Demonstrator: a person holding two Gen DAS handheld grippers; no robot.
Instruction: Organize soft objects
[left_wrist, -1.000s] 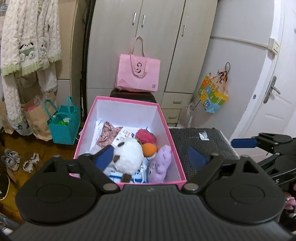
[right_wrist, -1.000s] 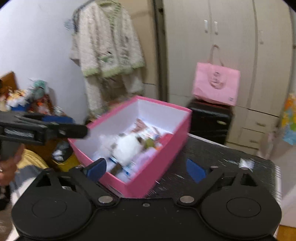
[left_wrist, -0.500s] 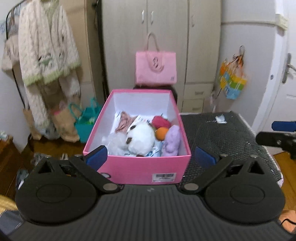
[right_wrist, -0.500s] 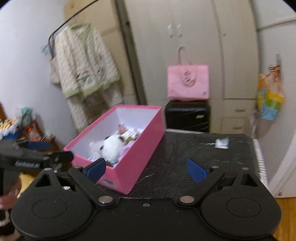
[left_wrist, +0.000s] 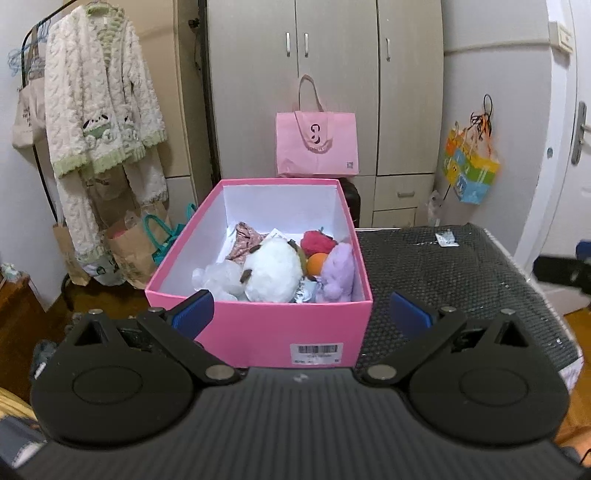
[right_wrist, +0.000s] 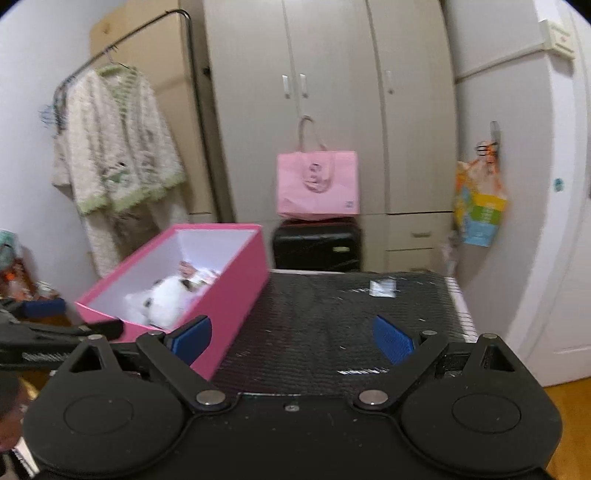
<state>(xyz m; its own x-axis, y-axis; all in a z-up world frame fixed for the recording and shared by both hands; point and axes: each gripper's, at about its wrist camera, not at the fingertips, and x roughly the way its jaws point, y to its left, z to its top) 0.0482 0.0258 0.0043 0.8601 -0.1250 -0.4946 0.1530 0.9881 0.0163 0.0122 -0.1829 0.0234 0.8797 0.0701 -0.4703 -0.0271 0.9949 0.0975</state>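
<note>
A pink box (left_wrist: 258, 328) stands on a black mesh table (left_wrist: 461, 273) and holds several soft toys: a white plush (left_wrist: 273, 269), a purple plush (left_wrist: 338, 271), a red one (left_wrist: 317, 242), an orange ball (left_wrist: 317, 264) and a patterned cloth (left_wrist: 245, 242). My left gripper (left_wrist: 301, 314) is open and empty, back from the box's near wall. My right gripper (right_wrist: 293, 334) is open and empty over the table, right of the box (right_wrist: 229, 291). The white plush (right_wrist: 166, 299) shows there too.
A small white packet (left_wrist: 446, 239) lies at the table's far edge. A pink tote bag (left_wrist: 317, 144) sits on a black case (right_wrist: 317, 245) before the wardrobe. A cream cardigan (left_wrist: 99, 110) hangs at left, bags below it. A door is at right.
Both grippers have drawn back and up from the box, so the box looks smaller and farther. The left view has centred on the box's near wall. Both stay open and empty.
</note>
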